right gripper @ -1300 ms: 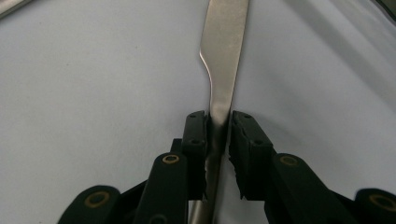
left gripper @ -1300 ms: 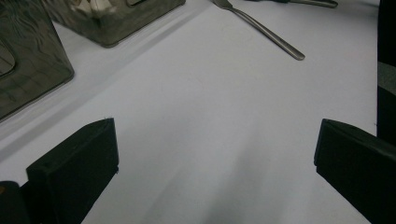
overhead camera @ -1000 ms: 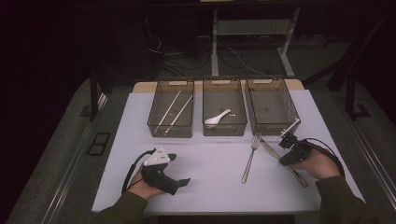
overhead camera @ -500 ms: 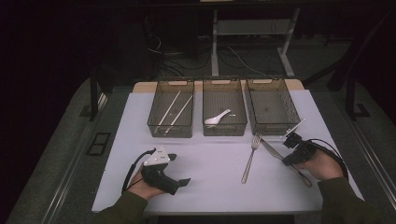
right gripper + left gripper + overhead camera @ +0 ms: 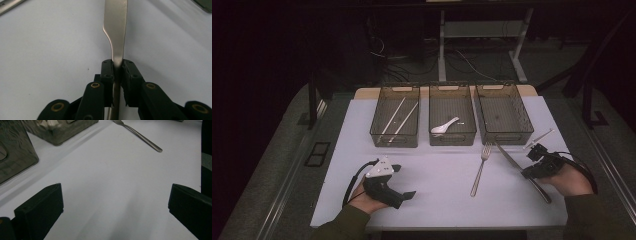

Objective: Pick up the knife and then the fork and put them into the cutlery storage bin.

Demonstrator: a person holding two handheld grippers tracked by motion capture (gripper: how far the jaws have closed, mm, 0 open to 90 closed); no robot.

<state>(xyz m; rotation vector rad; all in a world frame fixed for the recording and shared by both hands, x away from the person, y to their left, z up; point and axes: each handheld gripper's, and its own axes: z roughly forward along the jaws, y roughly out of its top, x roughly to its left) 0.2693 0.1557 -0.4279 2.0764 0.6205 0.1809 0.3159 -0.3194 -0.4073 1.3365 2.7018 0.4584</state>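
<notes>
Right now the right gripper [image 5: 532,161] pinches a table knife [image 5: 117,30] between its pads; in the right gripper view the black jaws are pressed against the metal where the blade narrows into the handle, and the blade runs straight up and away from them over the white desk [image 5: 437,200]. In the high view the knife [image 5: 511,157] lies slanted at the right of the desk, its blade tip pointing toward the right bin [image 5: 504,112] and its handle end reaching toward the near edge, past the person's right hand [image 5: 569,180]. Whether the knife rests on the desk or is lifted slightly off it, I cannot tell.

Just left of the knife, a fork [image 5: 479,170] lies flat on the desk, tines toward the bins; its handle also shows at the top of the left gripper view.

Three smoky translucent bins stand in a row at the far side of the desk. The left bin [image 5: 396,137] holds a pair of pale chopsticks [image 5: 398,116], the middle bin [image 5: 452,136] holds a white soup spoon [image 5: 444,126]. A single pale stick [image 5: 539,138] lies on the desk just beside the right bin.

At the near left the left gripper [image 5: 404,182] sits on the desk in the person's left hand [image 5: 364,200], its jaws spread wide with nothing but bare desk between them.
</notes>
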